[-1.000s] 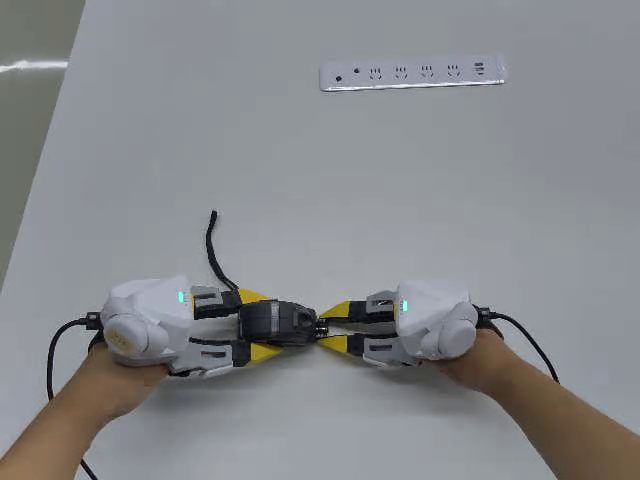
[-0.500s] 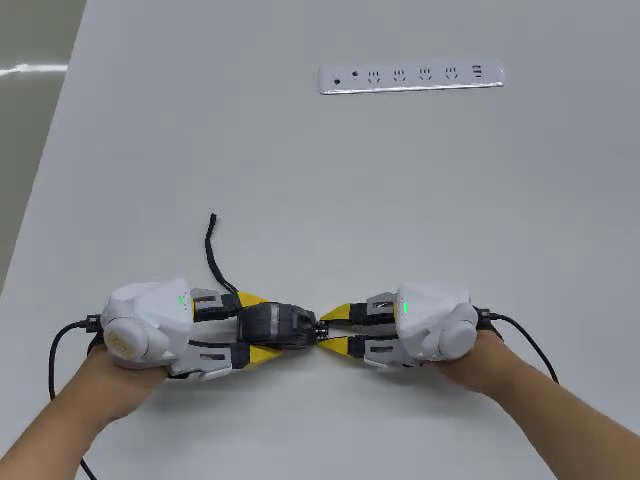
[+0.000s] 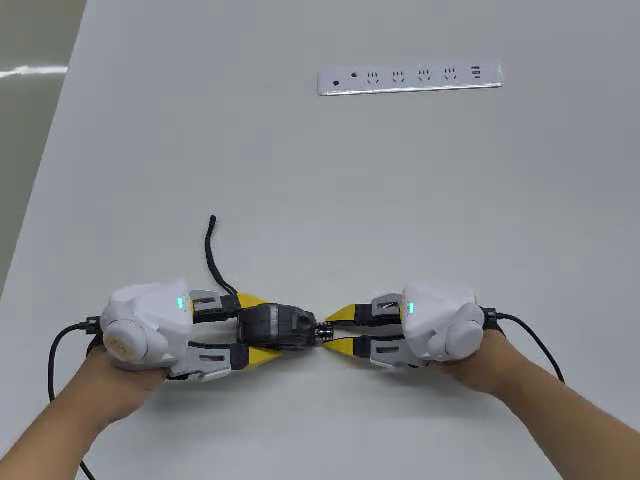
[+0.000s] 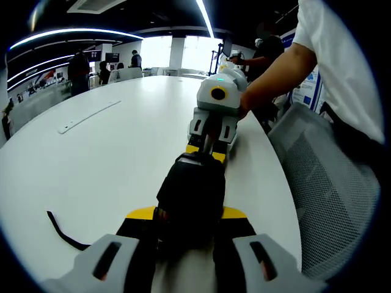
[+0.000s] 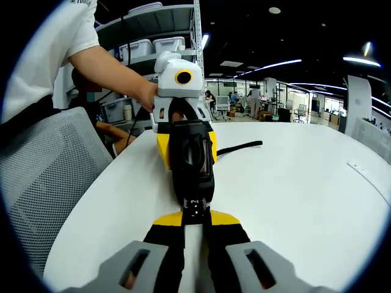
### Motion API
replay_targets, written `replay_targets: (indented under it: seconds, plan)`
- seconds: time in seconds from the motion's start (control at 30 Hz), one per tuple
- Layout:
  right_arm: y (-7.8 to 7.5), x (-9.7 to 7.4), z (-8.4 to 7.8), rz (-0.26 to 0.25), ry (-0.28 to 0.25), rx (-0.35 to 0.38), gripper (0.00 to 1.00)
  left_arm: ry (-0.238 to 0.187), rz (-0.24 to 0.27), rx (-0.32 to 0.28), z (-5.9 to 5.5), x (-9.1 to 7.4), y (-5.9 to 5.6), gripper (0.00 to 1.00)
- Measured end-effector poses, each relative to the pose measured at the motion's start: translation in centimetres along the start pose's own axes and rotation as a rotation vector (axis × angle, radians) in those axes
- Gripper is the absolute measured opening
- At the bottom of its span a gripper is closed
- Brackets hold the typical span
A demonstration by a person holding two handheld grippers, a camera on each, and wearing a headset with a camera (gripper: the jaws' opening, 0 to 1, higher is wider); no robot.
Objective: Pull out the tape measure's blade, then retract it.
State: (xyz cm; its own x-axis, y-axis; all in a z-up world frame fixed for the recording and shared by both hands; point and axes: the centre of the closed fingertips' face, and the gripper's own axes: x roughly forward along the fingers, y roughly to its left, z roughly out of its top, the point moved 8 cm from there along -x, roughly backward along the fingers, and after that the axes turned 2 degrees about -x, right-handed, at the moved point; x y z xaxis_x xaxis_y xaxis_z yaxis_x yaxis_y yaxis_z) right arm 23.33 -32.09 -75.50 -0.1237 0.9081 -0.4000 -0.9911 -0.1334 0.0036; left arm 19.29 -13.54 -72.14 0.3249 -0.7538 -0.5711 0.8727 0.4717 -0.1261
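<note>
Head view, far left: left cable [image 3: 52,352] off the back of the left tool [image 3: 262,326], gripped by the left hand [image 3: 112,378] low over the white tabletop [image 3: 300,180]. Clamped on the black tape measure [image 3: 280,325], one yellow-tipped jaw on each side of the case. Resting on the tabletop or just above it, cannot tell which. Black strap [image 3: 213,255] from the case, trailing away across the tabletop toward the far side.

Middle: blade hook [image 3: 322,329] right at the case mouth, next to no blade out.

Just right of it: right tool [image 3: 333,329], facing the left tool tip to tip, jaws pinched together on the blade hook. Gripped by the right hand [image 3: 478,362], right cable [image 3: 525,335] off the rear. Well beyond both tools, near the far edge: white power strip [image 3: 410,77].

Left gripper view: tape measure [image 4: 192,192] wedged between the two jaws, strap [image 4: 64,235] lying at left, mesh chair [image 4: 324,183] at right past the tabletop edge.

Right gripper view: mesh chair [image 5: 43,177] at left, blade hook [image 5: 192,207] nipped at the jaw tips, tape measure [image 5: 191,155] straight ahead, touching the tips, strap [image 5: 238,147] off to its right.
</note>
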Motion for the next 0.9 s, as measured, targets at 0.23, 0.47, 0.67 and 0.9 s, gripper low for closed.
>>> replay_targets:
  seconds: [0.23, 0.47, 0.67, 0.9]
  plan:
    - [0.0, -0.4, -0.2, -0.001, 0.003, 0.001, 0.12, 0.001, -0.001, -0.001, 0.0, 0.0, 0.0, 0.31]
    - [0.0, -1.0, -0.6, -0.001, 0.005, 0.008, 0.12, 0.001, 0.0, 0.0, 0.1, 0.0, 0.0, 0.31]
    - [0.0, -1.4, -0.7, -0.004, 0.008, 0.017, 0.11, 0.001, -0.002, -0.003, 0.1, 0.0, 0.0, 0.31]
    - [0.0, -2.1, -0.9, -0.008, 0.007, 0.026, 0.11, 0.001, -0.002, -0.004, 0.1, 0.1, 0.0, 0.31]
